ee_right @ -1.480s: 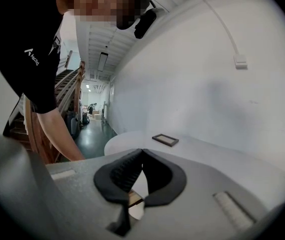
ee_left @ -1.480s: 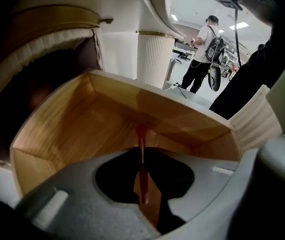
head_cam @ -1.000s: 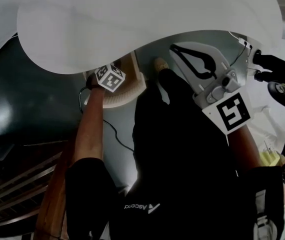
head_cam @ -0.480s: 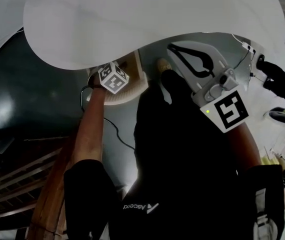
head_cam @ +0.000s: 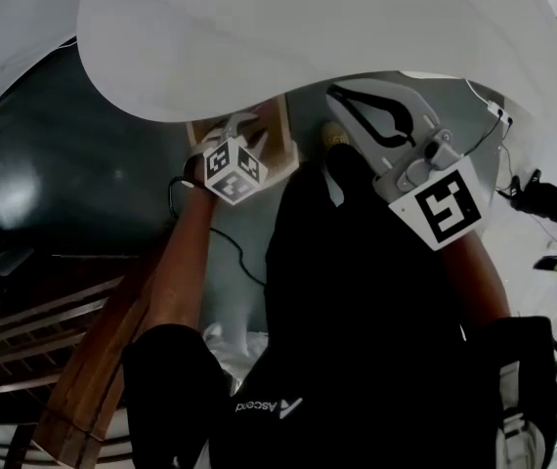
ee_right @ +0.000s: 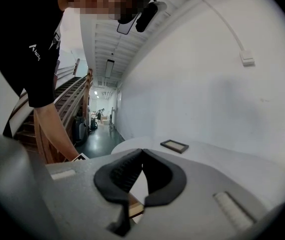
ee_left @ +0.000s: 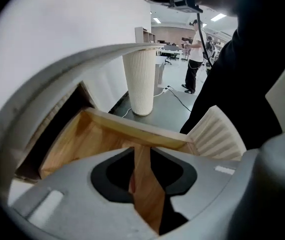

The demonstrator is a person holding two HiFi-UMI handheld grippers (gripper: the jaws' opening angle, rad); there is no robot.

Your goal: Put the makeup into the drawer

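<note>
1. Left gripper (ee_left: 142, 153) hangs over the open wooden drawer (ee_left: 77, 144) at lower centre of its view. Its jaws are closing, with only drawer floor between them.
2. Right gripper (ee_right: 142, 151) is closed on nothing, above the white surface (ee_right: 217, 156).
3. Makeup: no view shows it clearly.

The head view looks steeply down from above the person, past the edge of the white table (head_cam: 308, 37) onto the wooden drawer (head_cam: 285, 130). The left gripper view hangs close over that same drawer, facing into it; the right gripper view looks nearly level across the table toward the far wall (ee_right: 207, 84).
</note>
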